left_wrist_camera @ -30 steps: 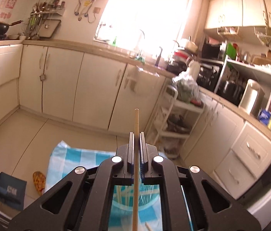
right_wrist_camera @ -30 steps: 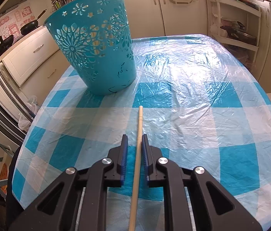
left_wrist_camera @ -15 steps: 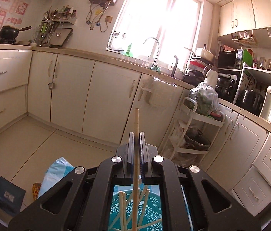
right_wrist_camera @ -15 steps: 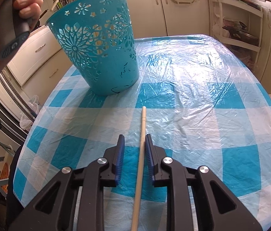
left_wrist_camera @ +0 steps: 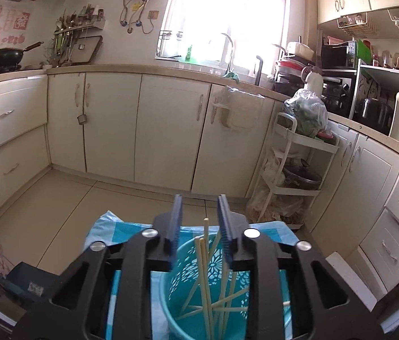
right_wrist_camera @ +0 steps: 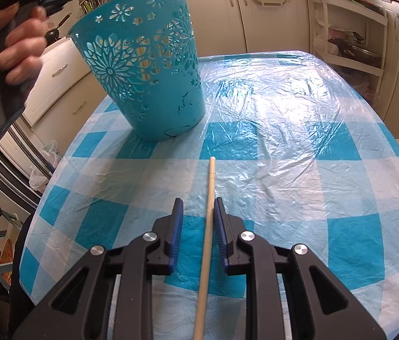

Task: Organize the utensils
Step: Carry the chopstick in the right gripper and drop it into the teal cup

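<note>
R gripper [right_wrist_camera: 198,215], near edge of table: jaws part open, a narrow gap each side of a single chopstick [right_wrist_camera: 207,226] lying flat on the blue/white check tablecloth [right_wrist_camera: 298,170]. Stick runs lengthwise between the blue pads; R pad looks v. close to it, L pad clearly apart. Can't tell if R pad touches. Not clamped, stick resting on the cloth w/ its tip past the fingertips, pointing toward the basket. Jaws have just been opening slightly.

L gripper [left_wrist_camera: 199,215]: sits above the teal basket [left_wrist_camera: 188,289], jaws have just been opening, now moderately apart w/ nothing pinched. Chopsticks in basket [left_wrist_camera: 203,269] stand loose below/between the pads, leaning at mixed angles, tallest tip poking up in the gap but not touching either pad as far as I can see.

In the R wrist view, the basket [right_wrist_camera: 142,65] is upright on the far-left part of the table, cut-out flower pattern, sticks visible through the holes. Person's hand [right_wrist_camera: 19,45] grips the L gripper handle at upper left, beside the basket rim.

Beyond table: cream base cabinets [left_wrist_camera: 168,130], white trolley rack [left_wrist_camera: 292,170] w/ a pot on a shelf, sink tap under bright window [left_wrist_camera: 227,8], black wok [left_wrist_camera: 9,56] on hob far left.
</note>
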